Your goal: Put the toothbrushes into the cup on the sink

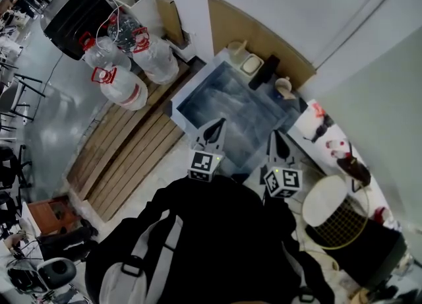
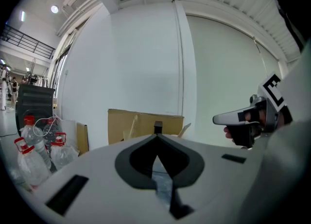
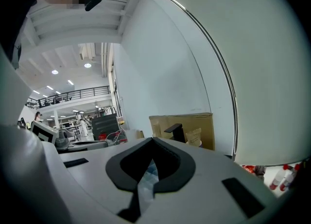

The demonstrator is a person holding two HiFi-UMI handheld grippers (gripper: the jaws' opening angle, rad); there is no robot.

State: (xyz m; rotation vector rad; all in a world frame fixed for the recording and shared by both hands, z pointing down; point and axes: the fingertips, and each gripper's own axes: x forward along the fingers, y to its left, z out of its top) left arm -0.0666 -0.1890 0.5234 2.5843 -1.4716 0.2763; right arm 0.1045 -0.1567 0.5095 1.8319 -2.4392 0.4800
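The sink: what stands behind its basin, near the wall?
Along the back edge of the sink stand a cream cup, a white dish and a black tap. A cardboard sheet stands behind them and hides the wall's foot.

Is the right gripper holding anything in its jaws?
No, the right gripper has its jaws closed tip to tip, with nothing between them.

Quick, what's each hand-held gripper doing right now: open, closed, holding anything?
Left hand-held gripper: closed, nothing between its jaws.
Right hand-held gripper: closed, nothing between its jaws.
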